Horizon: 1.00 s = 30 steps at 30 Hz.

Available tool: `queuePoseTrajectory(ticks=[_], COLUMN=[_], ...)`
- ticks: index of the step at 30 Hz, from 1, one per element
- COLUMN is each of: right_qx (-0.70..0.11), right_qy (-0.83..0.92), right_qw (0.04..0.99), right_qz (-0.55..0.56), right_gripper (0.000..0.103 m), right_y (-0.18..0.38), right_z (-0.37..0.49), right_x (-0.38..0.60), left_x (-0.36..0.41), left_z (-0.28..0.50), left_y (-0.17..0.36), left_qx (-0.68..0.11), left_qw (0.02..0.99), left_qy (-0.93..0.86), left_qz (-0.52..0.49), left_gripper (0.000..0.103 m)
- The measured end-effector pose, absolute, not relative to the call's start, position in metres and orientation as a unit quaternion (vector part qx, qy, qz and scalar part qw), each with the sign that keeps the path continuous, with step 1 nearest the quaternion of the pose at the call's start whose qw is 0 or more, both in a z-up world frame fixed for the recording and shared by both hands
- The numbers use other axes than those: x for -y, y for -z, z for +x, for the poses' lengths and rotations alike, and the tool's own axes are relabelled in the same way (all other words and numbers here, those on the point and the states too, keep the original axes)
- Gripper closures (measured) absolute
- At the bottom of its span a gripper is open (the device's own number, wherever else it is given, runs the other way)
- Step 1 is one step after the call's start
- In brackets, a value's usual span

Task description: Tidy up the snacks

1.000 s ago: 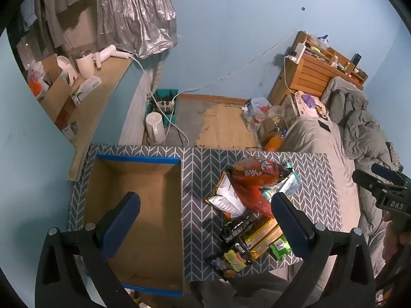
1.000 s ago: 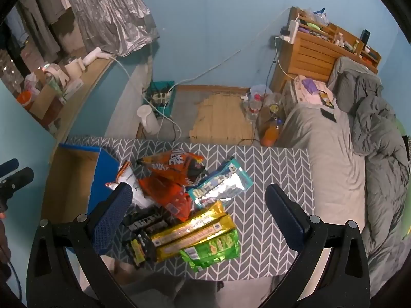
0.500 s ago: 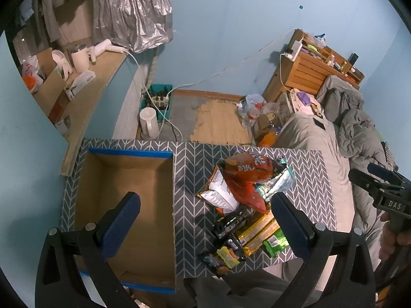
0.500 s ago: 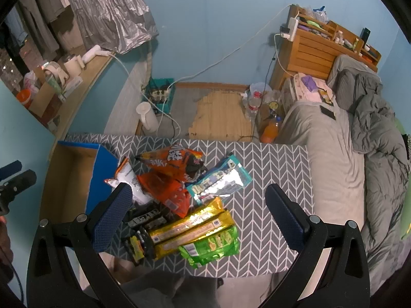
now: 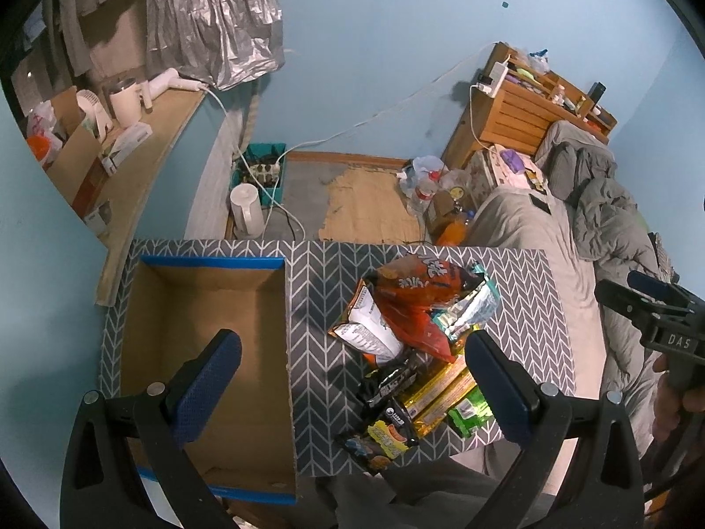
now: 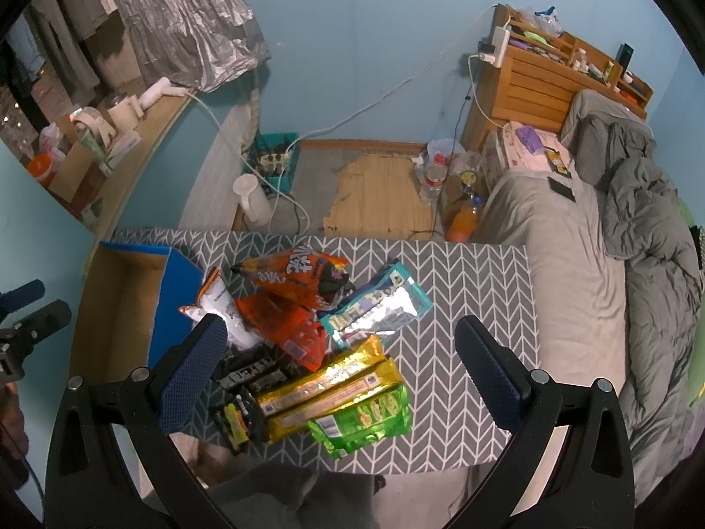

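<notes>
Both grippers hang above the table [image 6: 462,273], which is covered in a grey herringbone pattern, and neither touches anything. The left gripper [image 5: 352,379] has its jaws spread wide with nothing between them, and the right gripper [image 6: 339,361] is just as widely spread and empty. In the left wrist view the cardboard box [image 5: 202,352] fills the table's nine o'clock side, its blue-taped far rim lying along the table's twelve o'clock edge and its near rim hanging past the six o'clock edge; its floor is bare cardboard. A strip of bare tabletop runs between the box's right wall and the snack pile [image 6: 308,344]. In the right wrist view the pile sits left of centre, near the box, and the whole three o'clock half of the table is clear up to the edge beside the grey bed [image 6: 573,273]. The gold packet [image 6: 326,383] has its long axis running from about eight o'clock to two o'clock, with the green bag [image 6: 365,419] against its lower side, close to the table's six o'clock edge. The teal-edged silver pouch [image 6: 374,308] lies along the same diagonal. The orange chip bag [image 6: 299,273] tops the pile, its long axis close to nine-to-three. The white-backed bag [image 6: 220,304] stands nearest the box, tilted on the heap.
</notes>
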State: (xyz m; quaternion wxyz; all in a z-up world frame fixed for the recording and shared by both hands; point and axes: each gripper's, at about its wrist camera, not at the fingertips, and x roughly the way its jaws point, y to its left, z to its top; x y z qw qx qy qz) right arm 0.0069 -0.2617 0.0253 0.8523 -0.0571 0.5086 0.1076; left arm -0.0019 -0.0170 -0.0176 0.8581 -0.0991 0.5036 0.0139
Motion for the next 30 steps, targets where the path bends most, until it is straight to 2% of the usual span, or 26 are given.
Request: queuePoseTrajectory(ticks=[30], right_qx=[-0.512], right_qy=[-0.110], right_qw=[0.850], right_qz=[-0.053], right_gripper=[0.001], right_y=[-0.024], right_z=[0.012], right_x=[0.261], left_x=[0.018], left_z=[0.009], left_y=[0.022], left_qx=[-0.512], left_qw=[0.852], left_qy=[0.002], left_qz=[-0.107], left_gripper=[0.000])
